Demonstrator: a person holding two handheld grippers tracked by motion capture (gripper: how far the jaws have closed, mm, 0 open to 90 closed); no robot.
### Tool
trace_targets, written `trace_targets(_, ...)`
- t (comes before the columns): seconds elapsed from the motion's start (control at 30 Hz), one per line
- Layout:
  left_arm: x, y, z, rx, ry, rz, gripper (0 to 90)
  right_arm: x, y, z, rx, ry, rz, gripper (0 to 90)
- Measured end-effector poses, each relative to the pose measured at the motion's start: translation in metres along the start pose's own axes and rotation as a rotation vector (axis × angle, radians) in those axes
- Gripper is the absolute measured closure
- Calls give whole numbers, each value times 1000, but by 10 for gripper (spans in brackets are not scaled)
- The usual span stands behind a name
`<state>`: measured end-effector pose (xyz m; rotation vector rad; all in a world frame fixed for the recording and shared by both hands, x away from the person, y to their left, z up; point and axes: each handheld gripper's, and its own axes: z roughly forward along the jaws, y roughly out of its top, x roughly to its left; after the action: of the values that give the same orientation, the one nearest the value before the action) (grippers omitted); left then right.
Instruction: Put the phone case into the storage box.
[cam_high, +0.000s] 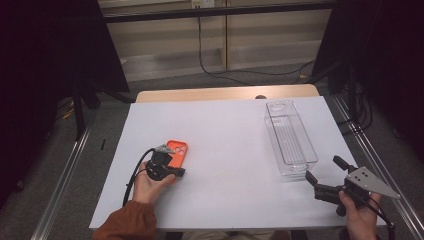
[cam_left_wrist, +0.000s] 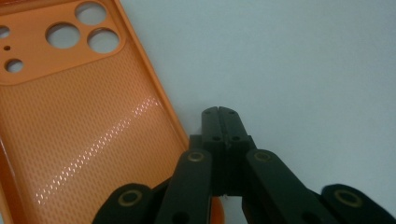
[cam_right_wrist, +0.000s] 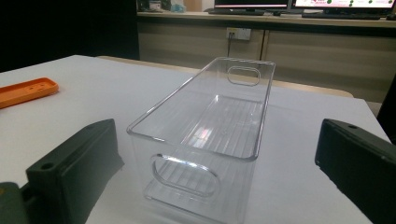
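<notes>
An orange phone case (cam_high: 177, 150) lies inside-up on the white table (cam_high: 230, 195), left of the middle. My left gripper (cam_high: 179, 172) rests at the case's near right edge, held by a hand in a rust-coloured sleeve. In the left gripper view its jaws are pressed together with nothing between them, the left gripper's tips (cam_left_wrist: 218, 112) on bare table just right of the case (cam_left_wrist: 84, 130). My right gripper (cam_high: 325, 169) is open near the front right corner, its jaws spread wide towards the end of a clear plastic bin (cam_high: 290, 137). The bin (cam_right_wrist: 191, 145) is empty.
A wooden table edge (cam_high: 225, 93) shows beyond the white surface. Metal rails (cam_high: 65, 170) run along both sides of the table, and cables (cam_high: 240, 72) lie on the floor behind it. The orange case (cam_right_wrist: 25, 92) sits far left in the right gripper view.
</notes>
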<state>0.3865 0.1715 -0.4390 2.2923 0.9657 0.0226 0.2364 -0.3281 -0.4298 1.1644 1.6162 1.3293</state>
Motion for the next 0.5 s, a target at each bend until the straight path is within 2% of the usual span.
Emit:
trace_targets(0.17,0,-2,-2,-4,2,-15,900,0,0,0,-1,0,0,0)
trace_targets(0.5,1,-6,-5,-1,8,-8,900,0,0,0,1,1,1,0)
